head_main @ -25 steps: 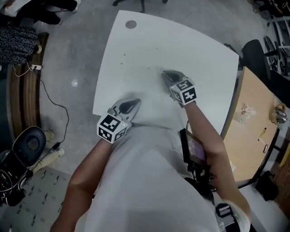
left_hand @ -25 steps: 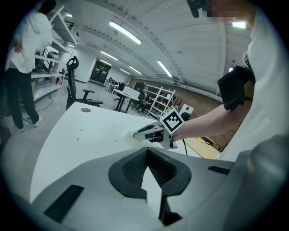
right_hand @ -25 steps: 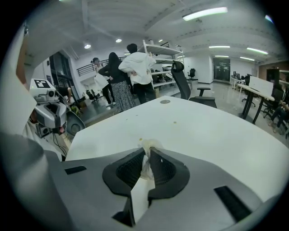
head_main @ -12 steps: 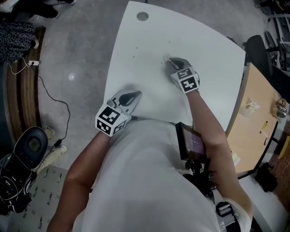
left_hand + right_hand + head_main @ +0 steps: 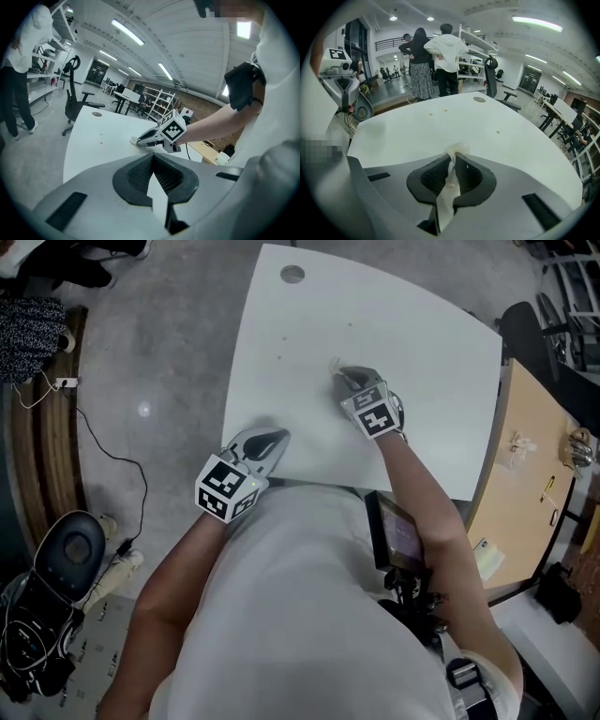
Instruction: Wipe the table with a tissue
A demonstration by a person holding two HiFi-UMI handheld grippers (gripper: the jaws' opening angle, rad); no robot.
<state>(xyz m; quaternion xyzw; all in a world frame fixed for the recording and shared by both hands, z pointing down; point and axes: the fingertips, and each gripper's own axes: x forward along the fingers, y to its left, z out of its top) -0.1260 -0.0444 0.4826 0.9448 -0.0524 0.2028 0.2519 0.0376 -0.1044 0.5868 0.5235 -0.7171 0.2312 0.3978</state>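
Note:
A white table (image 5: 422, 343) fills the middle of the head view. My right gripper (image 5: 339, 372) points down onto it, shut on a crumpled white tissue (image 5: 334, 364) that touches the tabletop. In the right gripper view the tissue (image 5: 452, 174) is pinched between the jaws, and a tuft sticks out past their tips. My left gripper (image 5: 277, 437) rests low over the table's near edge; its jaws meet with nothing between them. The left gripper view shows the right gripper (image 5: 143, 138) and the tissue (image 5: 134, 140) on the table (image 5: 89, 140). A few small brown spots (image 5: 280, 359) dot the tabletop.
A round cable hole (image 5: 292, 274) lies near the table's far corner. A wooden desk (image 5: 525, 474) with small items adjoins on the right, with a black chair (image 5: 521, 330) behind it. Two people (image 5: 433, 58) stand beyond the table. A cable (image 5: 112, 456) trails across the floor on the left.
My right gripper has slid the tissue leftward across the tabletop, toward the cable hole. My left gripper has shifted a little to the left along the near edge.

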